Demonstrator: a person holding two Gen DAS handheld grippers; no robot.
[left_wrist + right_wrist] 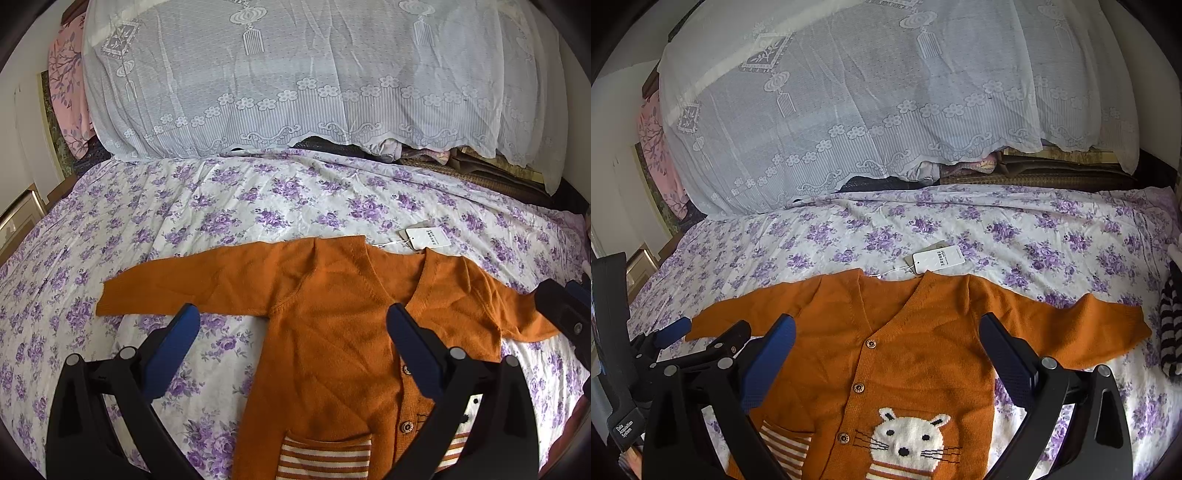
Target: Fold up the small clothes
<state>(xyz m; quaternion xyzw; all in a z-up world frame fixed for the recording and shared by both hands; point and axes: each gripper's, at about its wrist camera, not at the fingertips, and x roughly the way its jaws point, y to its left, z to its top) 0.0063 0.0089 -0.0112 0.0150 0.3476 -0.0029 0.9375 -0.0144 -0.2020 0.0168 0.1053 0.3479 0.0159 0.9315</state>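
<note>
Sweater: a small orange cardigan (916,354) lies flat on the bed, front side up, with both sleeves stretched out to the sides. I think it is spread like this so it is easy to fold.
Picture on it: a white cat face (910,435) sits low on the front, beside a row of buttons (857,387).
Tag: a white paper tag (938,258) lies on the sheet just past the collar, tied on by a thin string. So the sweater looks new.
Bed sheet: white with purple flowers (258,206). It is a bit wrinkled but gives a soft, flat place to work.
Left gripper (293,332): its two blue jaws stand wide apart. It holds nothing and hangs over the sweater's left half, near where that sleeve joins.
Right gripper (886,343): wide apart too, and empty. It points down over the middle of the chest.
Why both are open: I think they are getting ready to pinch the cloth.
Folding: not started yet. No part is turned over.
Lace cover (295,74): a white lace cloth hangs over a pile at the back, maybe to keep dust off.
Striped thing (1171,325): something black and white lies at the right edge. I cannot tell what it is.
</note>
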